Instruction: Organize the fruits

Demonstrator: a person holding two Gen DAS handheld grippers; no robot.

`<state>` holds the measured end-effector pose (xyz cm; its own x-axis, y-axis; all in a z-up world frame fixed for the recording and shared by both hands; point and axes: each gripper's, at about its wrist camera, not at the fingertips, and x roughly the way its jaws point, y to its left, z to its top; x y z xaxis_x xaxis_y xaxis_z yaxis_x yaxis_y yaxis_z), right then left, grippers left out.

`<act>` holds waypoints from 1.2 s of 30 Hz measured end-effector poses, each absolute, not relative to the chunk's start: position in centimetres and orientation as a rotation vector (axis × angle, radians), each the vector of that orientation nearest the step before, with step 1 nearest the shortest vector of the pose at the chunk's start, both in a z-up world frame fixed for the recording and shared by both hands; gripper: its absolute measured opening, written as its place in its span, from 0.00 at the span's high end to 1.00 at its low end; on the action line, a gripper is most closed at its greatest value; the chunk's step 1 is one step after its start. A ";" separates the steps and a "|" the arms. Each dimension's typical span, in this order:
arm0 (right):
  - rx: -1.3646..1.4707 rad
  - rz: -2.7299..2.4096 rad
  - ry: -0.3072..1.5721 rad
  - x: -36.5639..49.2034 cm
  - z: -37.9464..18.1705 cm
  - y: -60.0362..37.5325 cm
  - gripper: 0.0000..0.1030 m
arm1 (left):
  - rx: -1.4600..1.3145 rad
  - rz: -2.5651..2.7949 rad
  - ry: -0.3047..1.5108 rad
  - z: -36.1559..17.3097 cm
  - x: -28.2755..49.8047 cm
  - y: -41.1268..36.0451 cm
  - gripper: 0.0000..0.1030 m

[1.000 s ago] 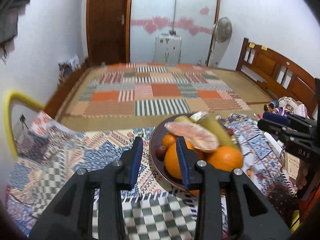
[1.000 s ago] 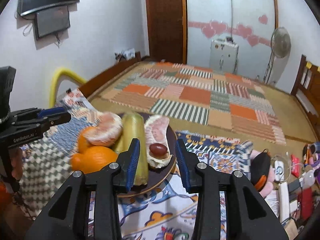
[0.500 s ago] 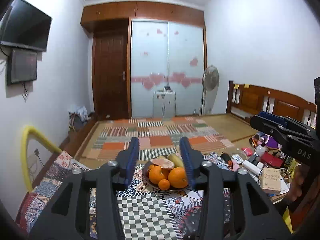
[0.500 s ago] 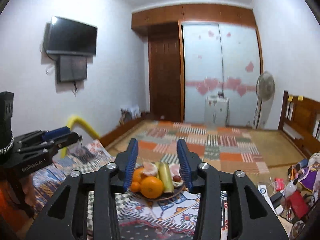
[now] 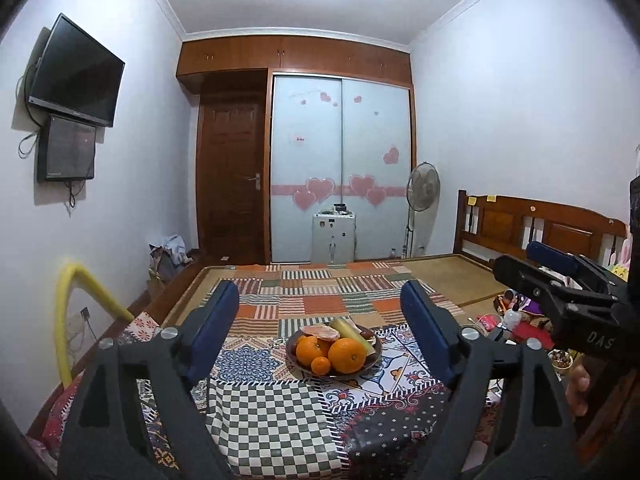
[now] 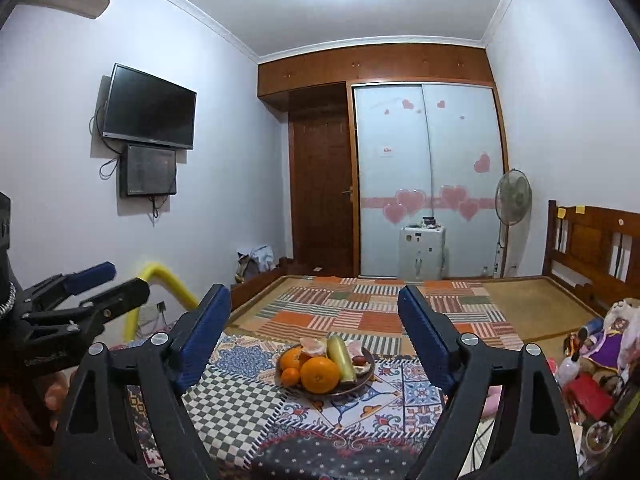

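Nearest the cameras, the left gripper [image 5: 320, 320] has its jaws spread wide with nothing between them, and the right gripper [image 6: 314, 320] likewise holds its jaws wide apart and empty; both hang above the near edge of the desk [image 5: 272, 420], short of the plate [image 5: 296, 362], and each shows at the side of the other's view. The desk is covered by a patchwork cloth [image 6: 240, 396] with a green-and-white checked panel on the near side of the plate. The dark round plate sits near the middle of that cloth and carries the fruit: a large orange [image 5: 346, 355] at its front, a small orange [image 5: 321, 365] touching it on the left, another orange [image 5: 309, 349] behind that, a peeled citrus piece [image 5: 320, 332] lying on top, a long green fruit [image 5: 350, 332] running toward the back, and a dark reddish fruit [image 6: 359, 359] at the right side. To the right of the plate lies a clutter of bottles, boxes and toys [image 6: 592, 364]. Beyond the plate stretches a bed [image 5: 332, 292] with a striped patchwork mat, then a standing fan [image 5: 423, 188] and the sliding wardrobe doors [image 5: 340, 168] with pink hearts.
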<state>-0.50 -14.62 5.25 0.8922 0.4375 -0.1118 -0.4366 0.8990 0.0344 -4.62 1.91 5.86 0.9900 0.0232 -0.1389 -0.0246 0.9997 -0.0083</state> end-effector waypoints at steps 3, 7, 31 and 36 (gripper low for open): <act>0.014 0.452 0.116 -1.0 5.1 -14.6 0.06 | -0.013 0.021 0.136 5.7 -5.2 1.6 0.08; 0.007 0.439 0.102 -1.9 4.8 -14.9 0.02 | -0.008 0.026 0.128 5.5 -5.5 1.4 0.04; -0.003 0.417 0.079 -3.4 4.6 -15.5 0.00 | -0.015 0.014 0.126 5.3 -6.2 1.0 0.01; 0.001 0.415 0.080 -3.4 4.7 -15.7 0.00 | -0.014 0.012 0.123 5.4 -6.3 0.9 0.01</act>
<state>-3.38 -15.66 4.65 0.9118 0.4032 -0.0772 -0.4031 0.9150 0.0176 -6.29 0.90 5.42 0.9924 0.0114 -0.1227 -0.0131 0.9998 -0.0134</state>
